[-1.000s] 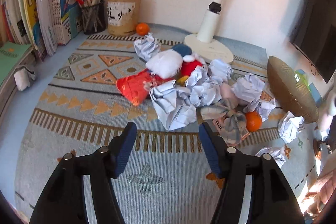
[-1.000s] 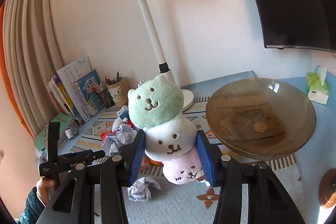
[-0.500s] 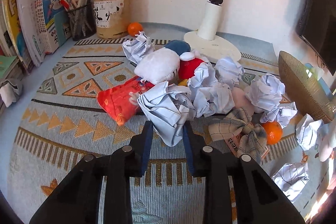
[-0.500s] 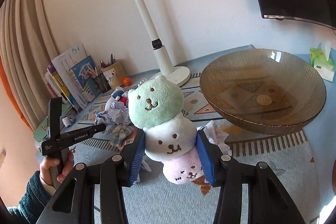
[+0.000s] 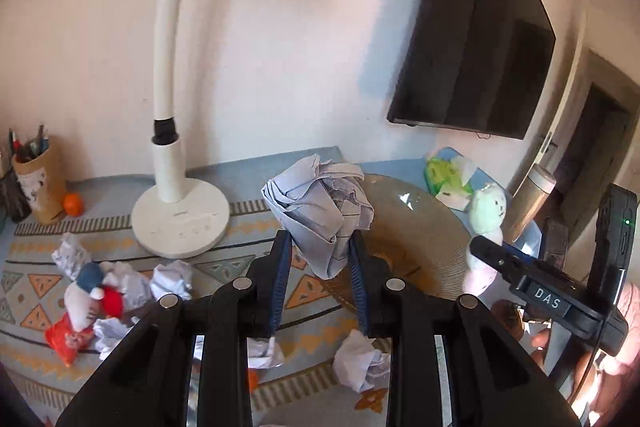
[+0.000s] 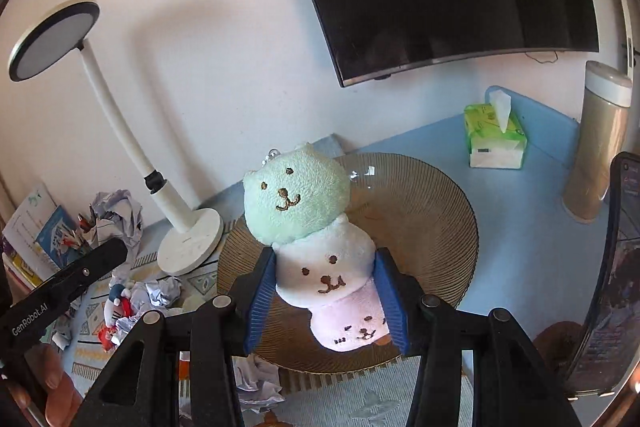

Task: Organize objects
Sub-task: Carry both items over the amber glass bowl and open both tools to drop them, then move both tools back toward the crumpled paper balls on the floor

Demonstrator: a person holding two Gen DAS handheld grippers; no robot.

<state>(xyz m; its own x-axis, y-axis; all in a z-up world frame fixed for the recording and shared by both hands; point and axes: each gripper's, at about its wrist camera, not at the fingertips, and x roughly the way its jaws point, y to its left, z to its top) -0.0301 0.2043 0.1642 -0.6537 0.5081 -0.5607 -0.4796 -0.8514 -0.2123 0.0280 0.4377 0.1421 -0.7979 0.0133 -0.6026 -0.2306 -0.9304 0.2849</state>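
My left gripper (image 5: 318,259) is shut on a crumpled paper ball (image 5: 318,211) and holds it in the air, in front of the brown glass bowl (image 5: 424,239). My right gripper (image 6: 326,291) is shut on a stacked plush toy (image 6: 312,227) with green, white and pink parts, held over the bowl (image 6: 436,227). The plush (image 5: 486,211) and the right gripper also show at the right of the left wrist view. The held paper ball (image 6: 116,217) and the left gripper show at the left of the right wrist view.
A white desk lamp (image 5: 180,203) stands on the patterned mat. More paper balls (image 5: 360,363), a small doll (image 5: 86,291), a red packet (image 5: 64,337), an orange (image 5: 73,205) and a pen cup (image 5: 36,179) lie left. A tissue box (image 6: 496,139) and a flask (image 6: 596,143) stand right.
My left gripper closed on a paper ball in the pile and lifted it, swinging right toward the bowl. My right gripper carried the plush over the bowl.
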